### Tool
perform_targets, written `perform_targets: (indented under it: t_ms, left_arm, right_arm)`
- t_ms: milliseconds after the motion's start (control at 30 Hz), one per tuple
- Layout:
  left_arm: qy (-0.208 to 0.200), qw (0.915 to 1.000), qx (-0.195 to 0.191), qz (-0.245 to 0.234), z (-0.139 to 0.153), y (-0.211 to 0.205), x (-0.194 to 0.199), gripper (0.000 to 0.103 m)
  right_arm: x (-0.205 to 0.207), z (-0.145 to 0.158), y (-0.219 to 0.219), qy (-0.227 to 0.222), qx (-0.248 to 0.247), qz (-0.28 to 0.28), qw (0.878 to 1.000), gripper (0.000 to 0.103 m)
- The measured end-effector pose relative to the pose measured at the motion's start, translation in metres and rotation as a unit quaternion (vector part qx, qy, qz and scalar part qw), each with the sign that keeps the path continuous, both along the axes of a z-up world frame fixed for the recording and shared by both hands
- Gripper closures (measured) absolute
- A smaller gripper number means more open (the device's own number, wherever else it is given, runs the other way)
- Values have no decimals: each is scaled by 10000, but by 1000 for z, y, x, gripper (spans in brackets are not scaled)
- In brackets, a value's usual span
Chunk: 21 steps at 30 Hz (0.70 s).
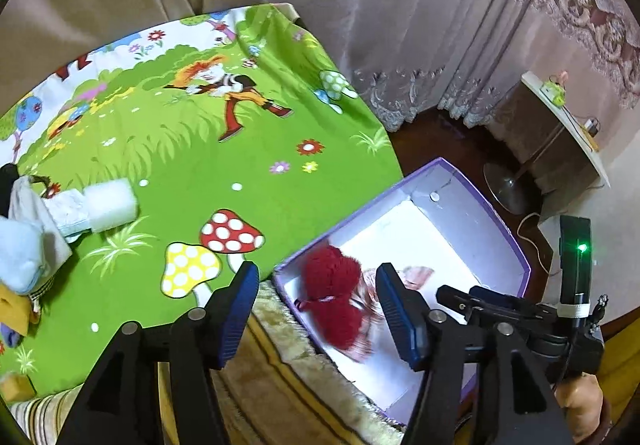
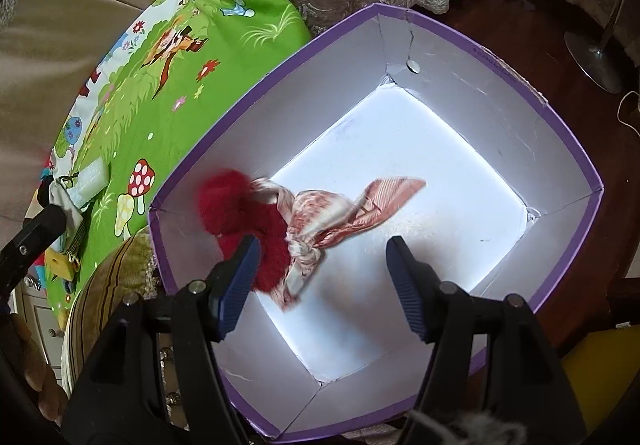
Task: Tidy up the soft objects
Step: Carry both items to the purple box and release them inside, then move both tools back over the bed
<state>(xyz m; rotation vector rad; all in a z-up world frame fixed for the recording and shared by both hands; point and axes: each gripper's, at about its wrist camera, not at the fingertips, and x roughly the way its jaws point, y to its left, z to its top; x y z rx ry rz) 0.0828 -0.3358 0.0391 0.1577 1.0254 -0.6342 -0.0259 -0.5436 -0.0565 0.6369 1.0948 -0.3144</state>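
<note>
Box [image 2: 568,149], purple rim, white inside: red pompom [image 2: 240,205] and knotted pink scarf [image 2: 332,217] lie in its near-left corner, touching. Right gripper [image 2: 320,281] above box, jaws apart, empty. Left gripper [image 1: 316,313] at box edge, jaws apart, empty.

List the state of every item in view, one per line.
Purple box: open, no lid.
Red pom-poms: inside box, against its wall.
Patterned scarf: knotted, lying on box floor.
White foam block: on the green sheet, outside box.
Left gripper: open, empty.
Right gripper: open, empty, over box.
</note>
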Motion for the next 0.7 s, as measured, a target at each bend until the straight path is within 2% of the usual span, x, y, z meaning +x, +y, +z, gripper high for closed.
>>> perform_targets:
  t_ms: [233, 467, 700]
  left_arm:
    - [-261, 9994, -67, 195, 16, 35, -1, 41]
    - [-588, 9964, -122, 602, 27, 96, -12, 41]
    - [-473, 9915, -191, 1196, 16, 166, -17, 41]
  right_arm:
    - [2, 8, 8, -46, -51, 90, 9999, 34]
    - [11, 26, 34, -232, -94, 399, 9989, 34]
    - [29, 48, 76, -454, -165, 933, 9945, 34]
